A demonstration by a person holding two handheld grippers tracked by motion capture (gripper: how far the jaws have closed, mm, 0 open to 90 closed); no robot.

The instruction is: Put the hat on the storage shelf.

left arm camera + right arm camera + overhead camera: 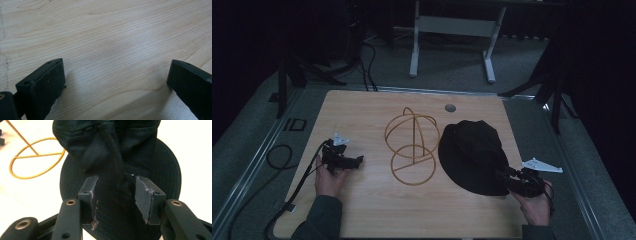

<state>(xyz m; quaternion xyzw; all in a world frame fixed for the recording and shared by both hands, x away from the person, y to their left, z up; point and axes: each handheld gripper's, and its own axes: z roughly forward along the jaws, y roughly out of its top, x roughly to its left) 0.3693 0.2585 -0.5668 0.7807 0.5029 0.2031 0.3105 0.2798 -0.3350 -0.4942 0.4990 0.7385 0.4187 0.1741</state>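
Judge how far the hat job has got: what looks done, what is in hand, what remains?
Done: nothing much; the black hat lies flat on the table, beside the gold wire stand, which is bare. In hand: the right tongs straddle the hat's brim and cord; whether the pads press cannot be told. The left tongs are open over bare wood. Left, probably: lifting the hat onto the stand.

The surface (362,210) is light wood with rounded corners. A gold wire stand (412,145) sits in the middle of it. A black hat (472,155) lies just right of the stand. A small grey round cap (450,107) sits near the far edge.
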